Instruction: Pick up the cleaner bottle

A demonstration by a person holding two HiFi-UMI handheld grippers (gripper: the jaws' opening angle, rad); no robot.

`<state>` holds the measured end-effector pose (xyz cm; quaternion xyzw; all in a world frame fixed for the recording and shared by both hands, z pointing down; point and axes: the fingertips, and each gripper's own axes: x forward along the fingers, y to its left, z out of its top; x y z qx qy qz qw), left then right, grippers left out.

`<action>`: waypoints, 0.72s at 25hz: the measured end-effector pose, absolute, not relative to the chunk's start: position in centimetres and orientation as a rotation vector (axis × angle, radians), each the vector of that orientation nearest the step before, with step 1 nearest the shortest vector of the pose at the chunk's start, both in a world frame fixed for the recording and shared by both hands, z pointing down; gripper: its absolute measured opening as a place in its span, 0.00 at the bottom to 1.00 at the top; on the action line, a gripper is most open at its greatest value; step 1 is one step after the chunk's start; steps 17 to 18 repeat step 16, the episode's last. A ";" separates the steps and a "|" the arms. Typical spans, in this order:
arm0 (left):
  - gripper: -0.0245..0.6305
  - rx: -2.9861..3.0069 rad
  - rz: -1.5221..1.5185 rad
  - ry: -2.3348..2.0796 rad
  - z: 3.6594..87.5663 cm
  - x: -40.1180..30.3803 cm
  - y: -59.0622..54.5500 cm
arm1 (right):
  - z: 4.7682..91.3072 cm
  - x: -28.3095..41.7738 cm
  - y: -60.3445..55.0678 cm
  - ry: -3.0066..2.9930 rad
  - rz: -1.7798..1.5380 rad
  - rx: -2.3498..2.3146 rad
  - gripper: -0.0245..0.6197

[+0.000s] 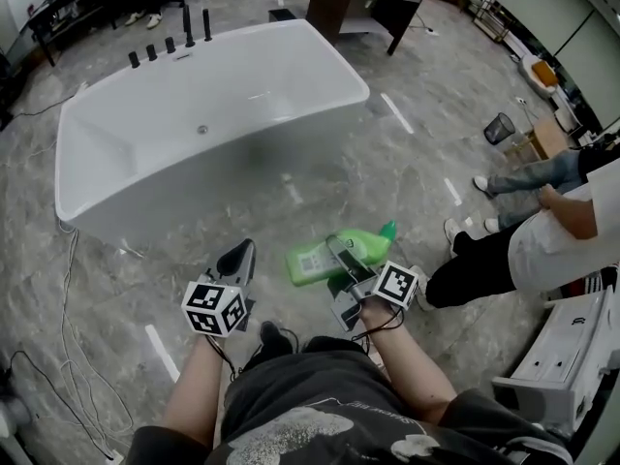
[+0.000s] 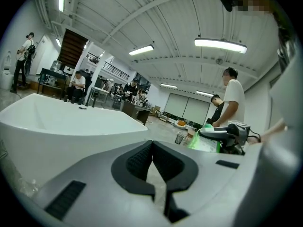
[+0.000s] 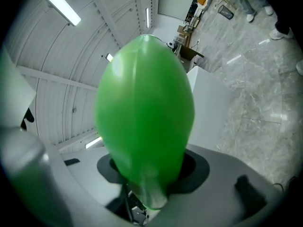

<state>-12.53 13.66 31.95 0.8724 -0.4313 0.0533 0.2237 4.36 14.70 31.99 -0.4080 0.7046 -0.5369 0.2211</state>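
Observation:
The green cleaner bottle (image 1: 327,258) with a white label is held on its side above the grey floor, cap pointing right. My right gripper (image 1: 341,252) is shut on the bottle's body. In the right gripper view the bottle (image 3: 144,112) fills the space between the jaws of that gripper (image 3: 151,168). My left gripper (image 1: 240,255) hovers to the left of the bottle, apart from it, pointing toward the bathtub. Its pads (image 2: 142,160) meet with nothing between them, so the left gripper (image 2: 151,146) is shut. The left gripper view catches the bottle (image 2: 204,142) at the right.
A large white bathtub (image 1: 145,153) stands on the floor just ahead, with black taps (image 1: 170,45) on its far rim. People (image 1: 542,250) stand close on the right. A dark desk (image 1: 358,8) and a wire bin (image 1: 499,127) are farther back.

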 end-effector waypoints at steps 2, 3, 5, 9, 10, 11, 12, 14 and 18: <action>0.06 2.403 0.158 -1.195 32.3 -11.3 14.6 | 32.4 5.7 15.7 1.952 -1.485 -1.127 0.34; 0.06 2.397 0.159 -1.198 32.5 -10.6 15.0 | 32.6 6.4 16.2 1.953 -1.486 -1.128 0.34; 0.06 2.386 0.155 -1.205 32.5 -9.6 15.5 | 32.5 7.4 16.7 1.962 -1.482 -1.124 0.34; 0.06 2.376 0.166 -1.212 32.2 -7.6 16.5 | 32.1 9.1 17.9 1.982 -1.487 -1.103 0.34; 0.06 2.374 0.168 -1.212 32.2 -7.0 16.9 | 32.1 9.6 18.4 1.988 -1.488 -1.103 0.34; 0.06 2.373 0.169 -1.210 32.2 -6.4 17.4 | 32.1 10.1 18.9 1.989 -1.491 -1.100 0.34; 0.06 2.375 0.171 -1.204 32.2 -5.8 18.0 | 32.2 10.5 19.4 1.984 -1.497 -1.097 0.34; 0.06 2.383 0.182 -1.190 32.2 -4.6 19.1 | 32.3 11.3 20.4 1.966 -1.512 -1.095 0.34; 0.06 2.390 0.194 -1.176 32.1 -3.5 20.1 | 32.5 12.2 21.3 1.953 -1.526 -1.103 0.34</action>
